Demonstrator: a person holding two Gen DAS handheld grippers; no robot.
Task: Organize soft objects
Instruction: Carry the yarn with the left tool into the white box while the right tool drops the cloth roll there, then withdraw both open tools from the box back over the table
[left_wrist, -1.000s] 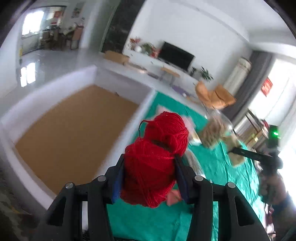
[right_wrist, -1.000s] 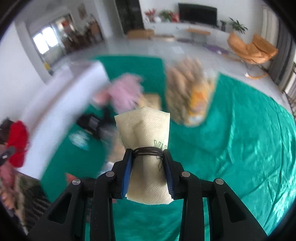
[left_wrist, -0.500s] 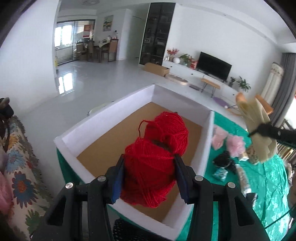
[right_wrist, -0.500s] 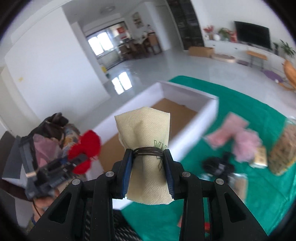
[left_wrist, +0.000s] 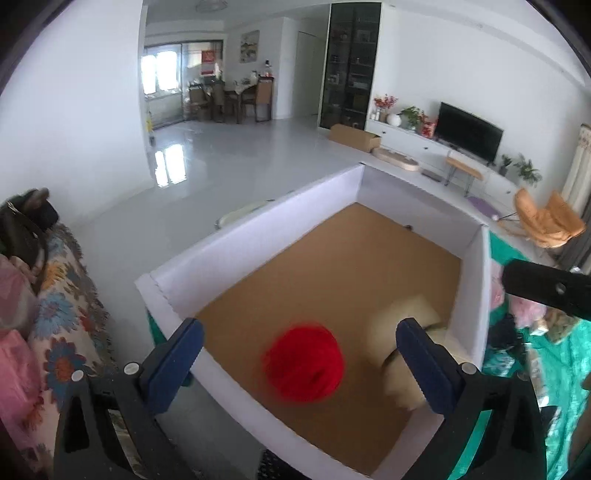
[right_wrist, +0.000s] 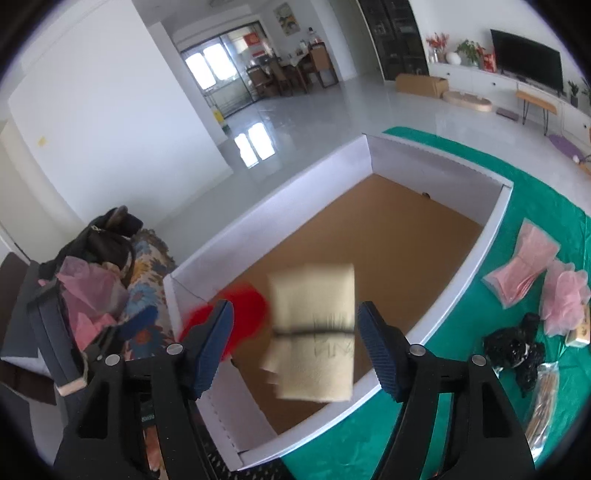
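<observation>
A white-walled box (left_wrist: 258, 229) with a brown floor stands on the green cloth; it also shows in the right wrist view (right_wrist: 295, 192). My left gripper (left_wrist: 300, 349) is open above its near end; the red yarn ball (left_wrist: 303, 362) is blurred, below the fingers, inside the box. My right gripper (right_wrist: 295, 338) is open; the beige tied cloth bundle (right_wrist: 314, 332) is blurred between the spread fingers over the box. The bundle (left_wrist: 402, 332) and the right gripper's finger (left_wrist: 546, 291) show in the left wrist view. The yarn (right_wrist: 240, 321) shows in the right wrist view.
On the green cloth (right_wrist: 498, 177) right of the box lie a pink packet (right_wrist: 521, 262), a pink mesh puff (right_wrist: 565, 295), a black tangle (right_wrist: 517, 350) and a brown packet (right_wrist: 543, 402). A floral sofa with bags (left_wrist: 40, 314) stands to the left.
Both grippers have opened over the box. The red yarn has left the left gripper and the beige bundle has left the right gripper; both are blurred in motion downward.
</observation>
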